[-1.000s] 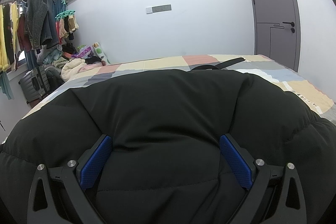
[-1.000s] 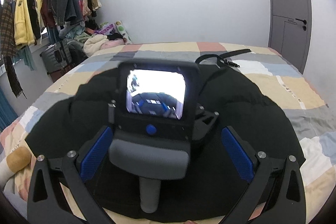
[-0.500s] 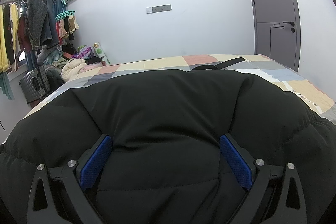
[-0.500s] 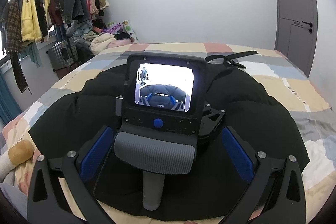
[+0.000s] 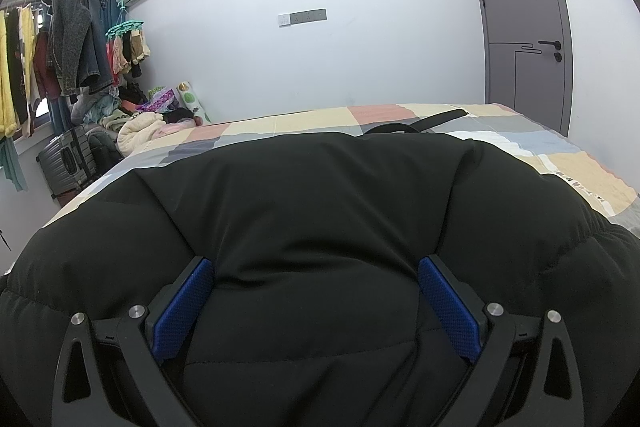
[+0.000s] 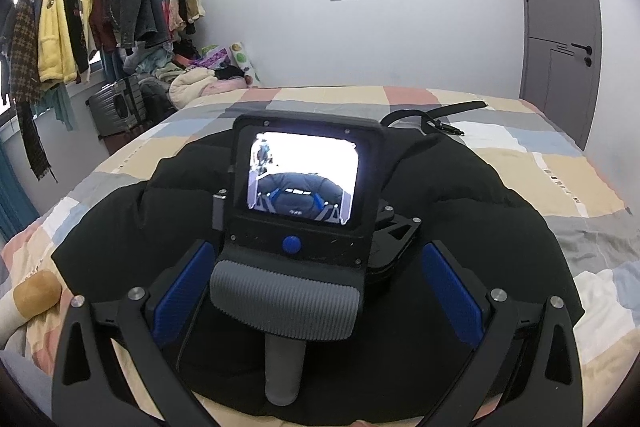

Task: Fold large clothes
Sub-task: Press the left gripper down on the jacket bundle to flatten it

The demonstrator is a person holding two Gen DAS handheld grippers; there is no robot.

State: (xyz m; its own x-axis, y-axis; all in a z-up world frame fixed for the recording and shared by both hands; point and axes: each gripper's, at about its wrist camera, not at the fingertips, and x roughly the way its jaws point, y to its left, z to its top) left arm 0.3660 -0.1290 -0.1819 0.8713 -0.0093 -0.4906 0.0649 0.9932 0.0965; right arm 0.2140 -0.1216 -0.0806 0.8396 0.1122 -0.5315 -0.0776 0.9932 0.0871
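- Black puffer jacket (image 5: 320, 219) lies in a rounded heap on the patchwork bedspread (image 6: 560, 183), filling the near part of the bed.
- Left gripper (image 5: 316, 303) sits low on the jacket with its blue-padded fingers (image 5: 182, 311) spread wide; padded fabric bulges up between them, but the pads do not pinch it.
- Right gripper (image 6: 316, 291) hangs above and behind, jaws equally wide apart, closing on nothing; between its fingers it looks down on the back of the left gripper, whose lit screen (image 6: 302, 179) and grey ribbed handle (image 6: 284, 303) rest on the jacket.
- Beyond the jacket, a black strap (image 6: 436, 115) lies across the bedspread.
- At the far left, a rail of hanging clothes (image 6: 80, 19) stands over a grey suitcase (image 6: 116, 107) and a pile of laundry (image 6: 192, 83).
- A grey door (image 5: 520, 23) is shut at the far right.
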